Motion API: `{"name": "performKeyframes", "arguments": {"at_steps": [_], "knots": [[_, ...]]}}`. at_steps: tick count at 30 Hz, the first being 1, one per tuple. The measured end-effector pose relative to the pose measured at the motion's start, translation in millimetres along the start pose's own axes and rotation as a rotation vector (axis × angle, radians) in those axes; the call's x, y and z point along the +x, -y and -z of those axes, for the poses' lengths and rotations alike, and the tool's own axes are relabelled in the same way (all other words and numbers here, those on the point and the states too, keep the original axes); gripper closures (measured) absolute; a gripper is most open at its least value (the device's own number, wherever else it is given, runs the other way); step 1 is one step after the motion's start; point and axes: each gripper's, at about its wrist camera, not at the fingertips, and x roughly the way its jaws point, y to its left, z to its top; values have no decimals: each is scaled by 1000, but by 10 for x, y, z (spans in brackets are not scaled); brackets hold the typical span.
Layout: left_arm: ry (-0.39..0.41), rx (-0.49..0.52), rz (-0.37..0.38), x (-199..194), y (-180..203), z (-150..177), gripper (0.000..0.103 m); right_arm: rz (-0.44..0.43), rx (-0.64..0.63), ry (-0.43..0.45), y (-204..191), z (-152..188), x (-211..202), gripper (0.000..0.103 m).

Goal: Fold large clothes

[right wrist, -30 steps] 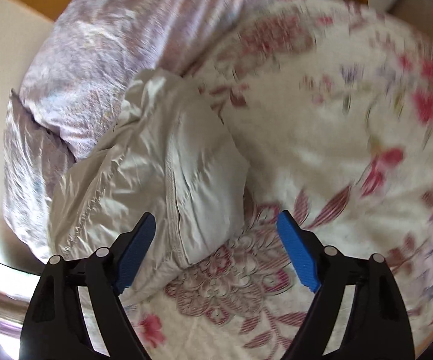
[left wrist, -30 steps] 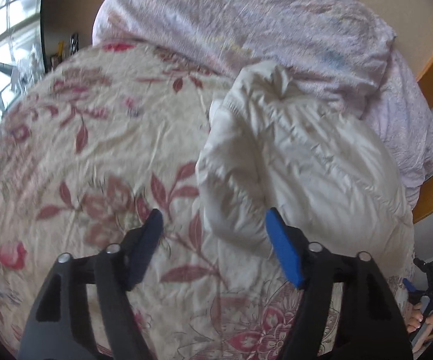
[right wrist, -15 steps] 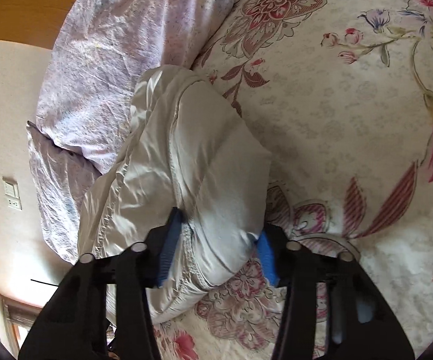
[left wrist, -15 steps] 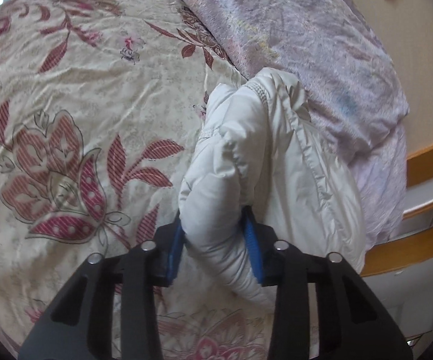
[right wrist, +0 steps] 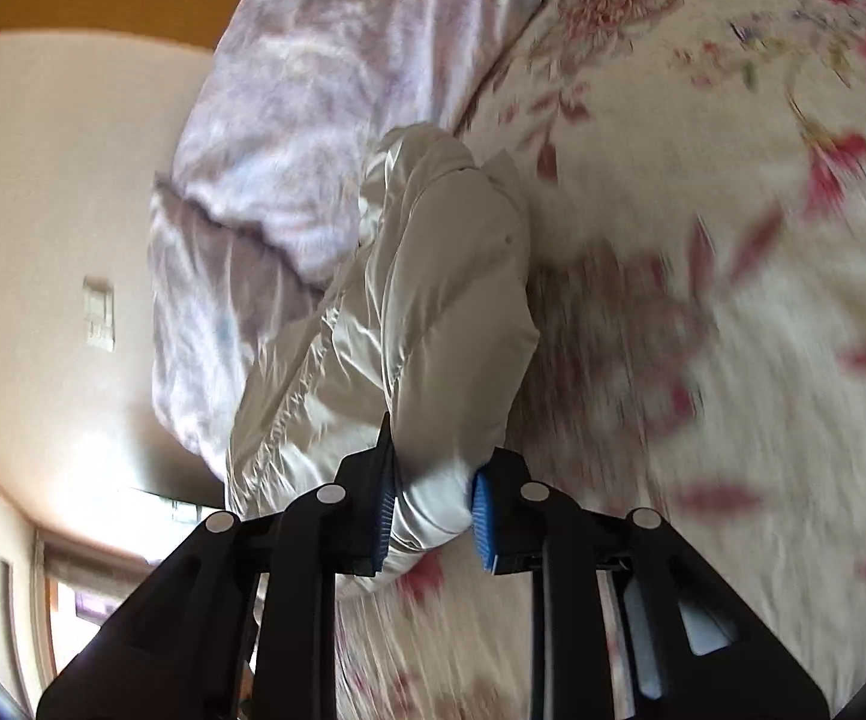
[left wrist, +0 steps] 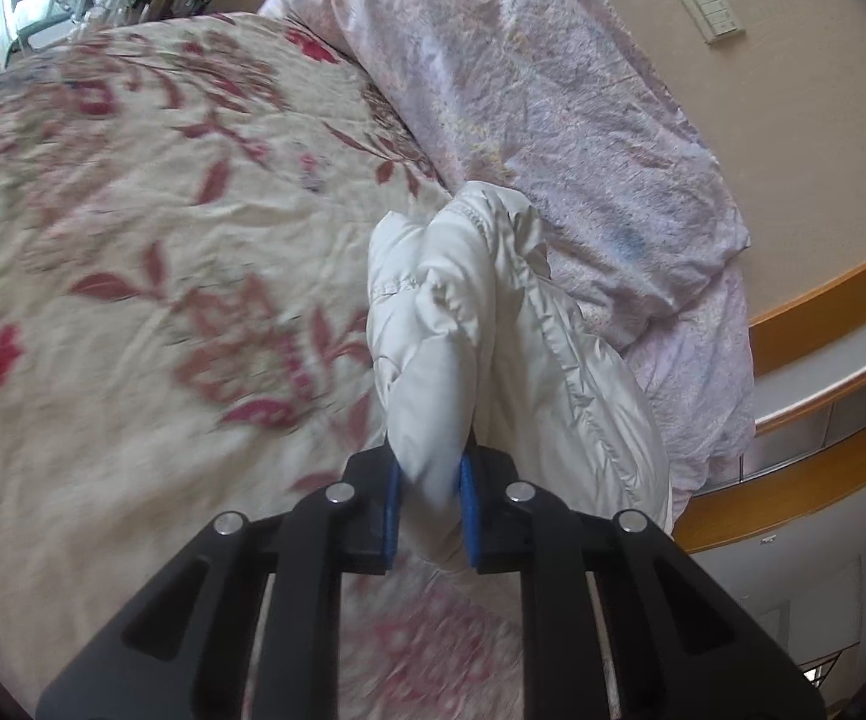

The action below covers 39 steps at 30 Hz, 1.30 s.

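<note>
A white puffer jacket [left wrist: 493, 324] lies bunched on a floral bedspread [left wrist: 151, 240], against a lilac quilt. My left gripper [left wrist: 430, 507] is shut on one padded end of the jacket. The jacket also shows in the right wrist view [right wrist: 433, 312], where my right gripper [right wrist: 433, 510] is shut on its other padded end. Both held ends are raised a little off the bedspread [right wrist: 703, 240]. The rest of the jacket hangs down toward the quilt.
A rolled lilac quilt [left wrist: 553, 120] lies along the bed's head next to the jacket; it also shows in the right wrist view [right wrist: 313, 90]. A wooden bed frame and shelf [left wrist: 823, 408] run beside it. A wall switch [left wrist: 703, 0] is above. The bedspread stretches wide to the other side.
Both grippers went from open above the jacket to shut on its two ends. They have since pinched tighter and lifted the ends; the views are blurred with motion.
</note>
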Motion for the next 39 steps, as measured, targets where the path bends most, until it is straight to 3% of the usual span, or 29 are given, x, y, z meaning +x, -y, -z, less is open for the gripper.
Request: {"name": "performKeyframes", "arguments": {"at_steps": [5,10,13,14,16,18,20,24,31,39], "knots": [[13,19,-23,-487,-323,280,87,-8,-35,-56,42,376,-130,81],[28,48,-49,-764,-433,466,87,46,-94,-61,-15,592,-225,80],[27,65,-78,-762,-436,503,82,143,-168,-39,-90,663,-272,69],[31,64,-87,-758,-441,506,77,185,-197,-25,-128,679,-288,58],[39,77,-112,-769,-443,514,65,308,-282,67,-258,728,-387,53],[71,114,-151,-825,-420,536,32,413,-390,202,-475,784,-504,44],[127,165,-198,-924,-382,564,16,447,-476,276,-663,851,-533,44],[140,210,-187,-1025,-349,618,9,412,-654,240,-1124,1016,-201,44],[73,198,-166,-900,-364,735,9,365,-860,171,-1717,1426,510,44],[35,202,-156,-726,-343,747,9,400,-883,108,-1773,1603,972,44]]}}
